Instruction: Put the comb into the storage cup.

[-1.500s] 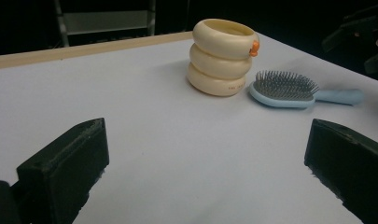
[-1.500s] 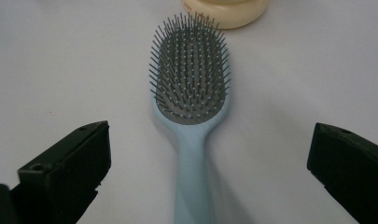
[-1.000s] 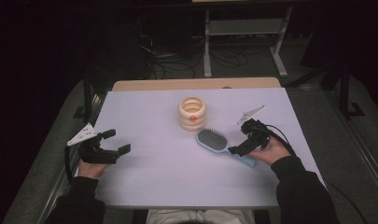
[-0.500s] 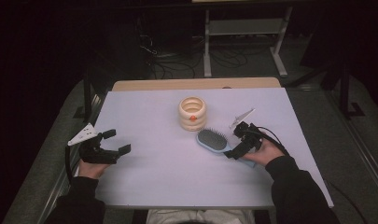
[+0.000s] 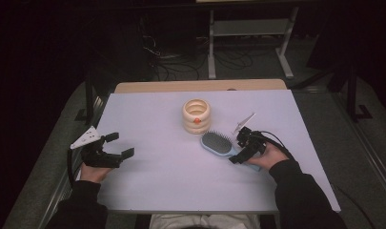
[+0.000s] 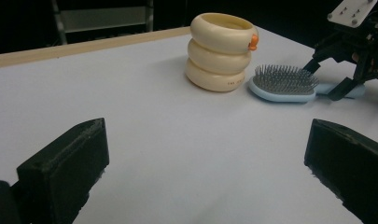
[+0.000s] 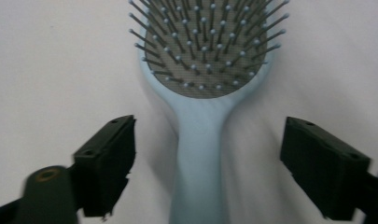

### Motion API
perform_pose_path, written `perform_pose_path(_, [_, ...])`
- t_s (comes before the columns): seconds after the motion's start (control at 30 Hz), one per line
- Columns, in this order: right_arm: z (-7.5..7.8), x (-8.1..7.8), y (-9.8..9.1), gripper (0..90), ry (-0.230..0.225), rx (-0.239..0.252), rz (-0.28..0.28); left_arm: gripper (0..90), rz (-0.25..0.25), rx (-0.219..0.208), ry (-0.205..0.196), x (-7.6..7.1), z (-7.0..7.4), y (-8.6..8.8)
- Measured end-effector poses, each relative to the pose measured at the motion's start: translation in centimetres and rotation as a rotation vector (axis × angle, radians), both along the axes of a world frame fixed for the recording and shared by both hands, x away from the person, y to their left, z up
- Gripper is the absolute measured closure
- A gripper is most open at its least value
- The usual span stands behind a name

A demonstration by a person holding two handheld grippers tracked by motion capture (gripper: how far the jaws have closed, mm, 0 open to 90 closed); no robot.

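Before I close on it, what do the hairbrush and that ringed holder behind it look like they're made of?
Hairbrush: looks like hard, smooth pale-blue plastic with a slight sheen; thin dark pins with pale ball tips stand in a grey pad, probably rubbery. Ringed holder: three stacked cream rings, matte and softly rounded, possibly silicone or plastic; I can't tell which. It has a small orange knob near the rim.

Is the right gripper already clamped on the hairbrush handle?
No, the right gripper straddles the hairbrush handle with gaps on both sides.

Only the ring stack (image 5: 196, 116) and the hairbrush (image 5: 217, 143) just beside it stand mid-table (image 5: 152, 191), toward the far edge; the left half and near edge offer open passage
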State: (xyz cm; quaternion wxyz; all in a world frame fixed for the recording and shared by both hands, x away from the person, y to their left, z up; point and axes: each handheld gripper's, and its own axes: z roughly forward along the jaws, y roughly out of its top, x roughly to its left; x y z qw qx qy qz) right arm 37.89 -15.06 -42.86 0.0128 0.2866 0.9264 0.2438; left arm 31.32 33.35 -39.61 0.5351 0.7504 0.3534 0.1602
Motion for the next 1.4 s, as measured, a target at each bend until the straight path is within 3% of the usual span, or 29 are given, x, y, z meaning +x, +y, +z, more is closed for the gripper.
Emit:
perform_pose_path(0.1, [0.04, -0.01, 0.02, 27.5, 0.001, 0.003, 0.007, 0.0, 0.0, 0.0, -0.001, 0.0, 0.0, 0.0])
perform_pose_path(0.17, [-0.05, -0.07, 0.11, 34.5, 0.019, -0.004, 0.013, 0.0, 0.0, -0.001, -0.002, 0.0, 0.01, 0.04])
perform_pose_path(0.3, [-0.13, -0.19, 0.22, 37.0, 0.005, -0.018, 0.014, 0.0, 0.001, 0.0, 0.001, 0.0, -0.01, 0.01])
perform_pose_path(0.83, [0.05, -0.6, 0.56, 62.8, -0.04, -0.047, 0.028, 0.0, 0.003, 0.003, -0.003, -0.01, -0.01, 0.0])
perform_pose_path(1.1, [0.16, -0.58, 0.64, 67.4, -0.044, -0.076, 0.023, 0.0, 0.003, 0.004, -0.004, 0.0, -0.03, -0.01])
perform_pose_path(1.4, [0.21, -0.55, 0.51, 68.4, -0.035, -0.072, 0.02, 0.0, 0.003, 0.003, -0.005, -0.01, -0.01, 0.01])
